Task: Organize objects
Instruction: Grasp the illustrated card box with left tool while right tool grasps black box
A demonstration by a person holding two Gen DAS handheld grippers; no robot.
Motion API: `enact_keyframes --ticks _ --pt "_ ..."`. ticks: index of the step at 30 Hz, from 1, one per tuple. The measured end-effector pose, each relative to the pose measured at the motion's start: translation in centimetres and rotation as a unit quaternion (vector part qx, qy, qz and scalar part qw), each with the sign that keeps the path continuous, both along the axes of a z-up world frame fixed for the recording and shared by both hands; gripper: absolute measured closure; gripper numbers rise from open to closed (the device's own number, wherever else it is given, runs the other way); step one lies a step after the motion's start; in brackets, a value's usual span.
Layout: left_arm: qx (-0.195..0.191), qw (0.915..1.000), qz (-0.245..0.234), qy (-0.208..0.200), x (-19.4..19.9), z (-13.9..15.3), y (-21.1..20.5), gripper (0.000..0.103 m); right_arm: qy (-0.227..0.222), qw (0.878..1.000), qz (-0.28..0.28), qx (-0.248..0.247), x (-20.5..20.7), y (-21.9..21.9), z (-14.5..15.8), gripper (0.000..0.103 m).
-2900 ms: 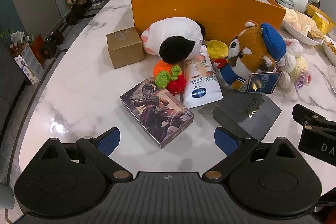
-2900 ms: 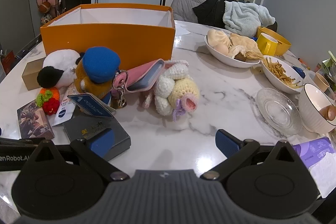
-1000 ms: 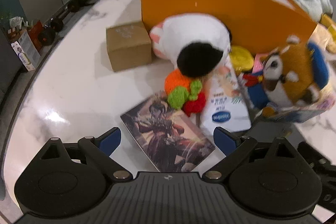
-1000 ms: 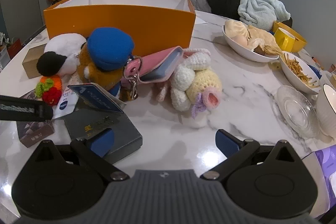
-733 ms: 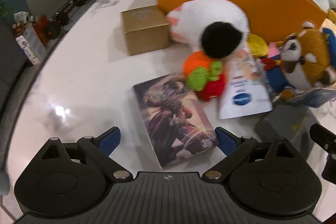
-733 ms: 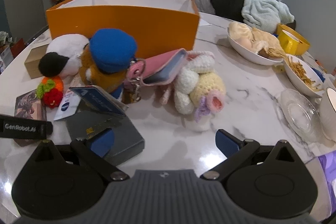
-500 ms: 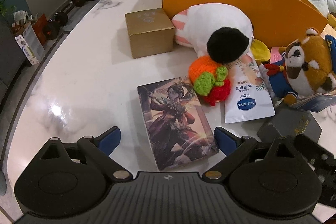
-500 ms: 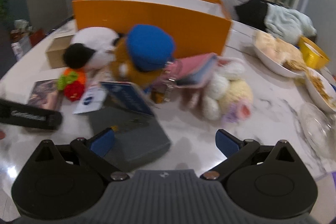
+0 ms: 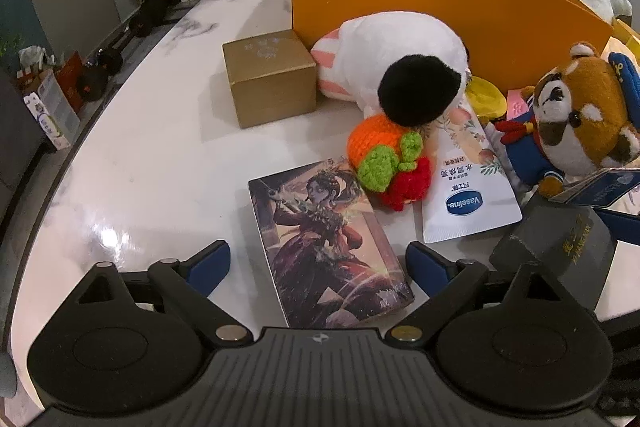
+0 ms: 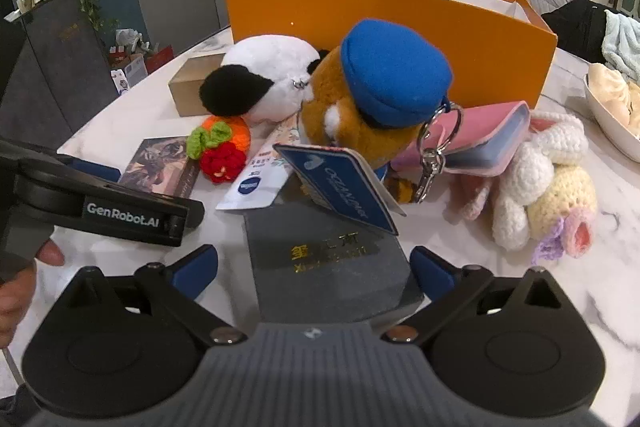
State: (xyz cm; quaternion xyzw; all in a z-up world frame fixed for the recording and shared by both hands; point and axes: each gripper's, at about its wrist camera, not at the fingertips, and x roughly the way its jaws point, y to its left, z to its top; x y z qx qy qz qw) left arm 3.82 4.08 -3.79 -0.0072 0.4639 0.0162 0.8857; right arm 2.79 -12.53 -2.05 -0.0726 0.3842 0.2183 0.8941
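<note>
The right gripper (image 10: 314,269) is set low over the dark grey box (image 10: 332,263), w/ the box between its jaws; the jaws are closing but a gap is seen each side, so nothing is clamped yet. Likely this box is picked first since it lies nearest and flat on the counter (image 10: 520,291).

The left gripper (image 9: 318,263) is held over the picture box (image 9: 324,239), jaws wide apart, pads clear of both long edges, prob. lined up for a grasp.

The orange box (image 10: 400,27) is stood at the back, open-topped, w/ white inner walls; what is in it can't be seen. The toys, e.g. the plush w/ blue cap (image 10: 376,107), and the lotion tube (image 9: 466,187) are piled against its front wall, none inside as far as is shown.
</note>
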Motion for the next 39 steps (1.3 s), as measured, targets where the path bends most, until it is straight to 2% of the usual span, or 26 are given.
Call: enact_keyframes --ticks 1,2,9,19,29,39 --pt "0.000 1.0000 -0.003 -0.005 -0.1 0.1 0.0 0.006 -0.002 1.000 -0.004 -0.009 0.1 0.0 -0.2 0.014" --pt "0.000 0.9999 -0.009 -0.013 -0.2 0.3 0.0 0.020 -0.004 1.000 -0.006 -0.013 0.0 0.0 -0.5 0.018" --pt "-0.008 0.9996 -0.015 -0.023 -0.5 0.5 0.4 0.031 -0.013 1.000 -0.004 0.004 -1.1 -0.6 -0.7 0.020" --pt "-0.011 0.9991 -0.031 -0.025 -2.4 1.4 0.4 0.033 0.003 0.999 -0.013 0.040 -3.3 -2.0 0.0 0.021" --pt "-0.026 0.9968 -0.056 -0.051 -4.0 4.3 0.5 0.033 0.019 0.996 -0.035 0.079 -6.9 -5.4 2.2 0.022" --pt "-0.029 0.9934 -0.072 -0.084 -4.0 6.8 0.2 0.033 -0.008 0.993 -0.048 0.108 -7.9 -8.0 5.9 0.023"
